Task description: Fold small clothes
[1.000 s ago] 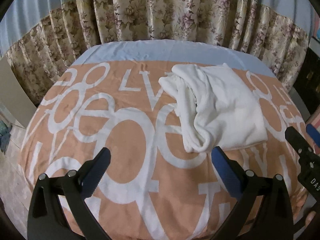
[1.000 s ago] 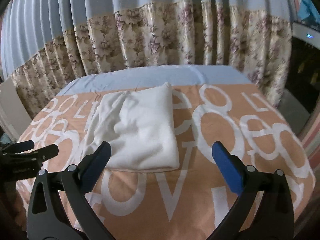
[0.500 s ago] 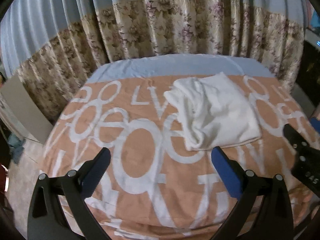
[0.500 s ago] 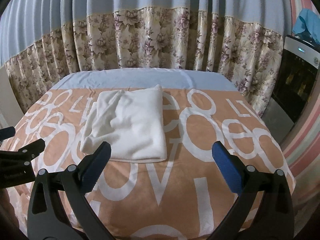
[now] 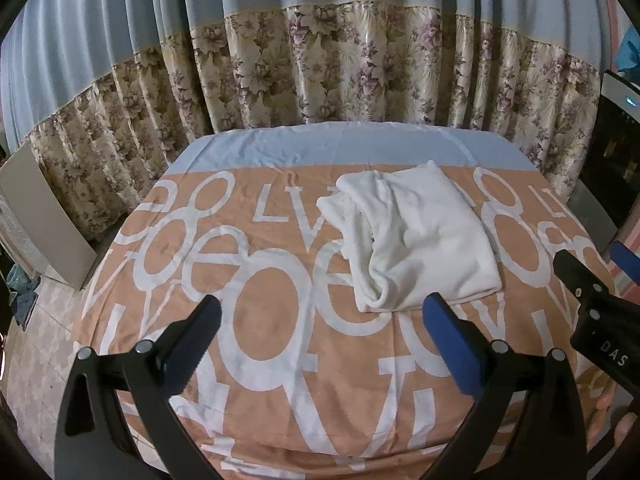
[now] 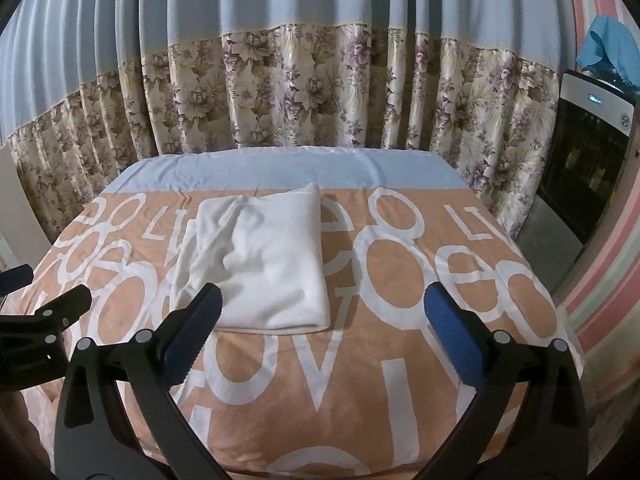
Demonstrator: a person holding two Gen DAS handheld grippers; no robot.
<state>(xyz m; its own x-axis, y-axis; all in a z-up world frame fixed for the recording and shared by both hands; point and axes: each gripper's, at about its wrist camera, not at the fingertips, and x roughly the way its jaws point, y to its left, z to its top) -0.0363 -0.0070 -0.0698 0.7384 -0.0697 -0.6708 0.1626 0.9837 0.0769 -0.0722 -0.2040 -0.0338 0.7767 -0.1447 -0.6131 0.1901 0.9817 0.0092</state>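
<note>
- Our left gripper (image 5: 320,336) is wide apart and holds nothing; it hangs above the bedcover (image 5: 248,320), with the cloth (image 5: 424,236) ahead and a little to its right.
- Our right gripper (image 6: 322,330) is also wide and empty, and the cloth (image 6: 264,264) lies just ahead of its left finger (image 6: 196,324).
- The white cloth rests flat on the orange cover, toward the far side of the bed, not touching any gripper.
- It looks folded into a rough rectangle: the right edge is straight, but the left side is bunched and some layers show there.
- We think both grippers are kept back and open because the fold is mostly done and nothing must be held now.
- If we want a neat result, the loose left side may need one more tuck.
- The curtain (image 6: 304,92) hangs behind the bed, away from our work.
</note>
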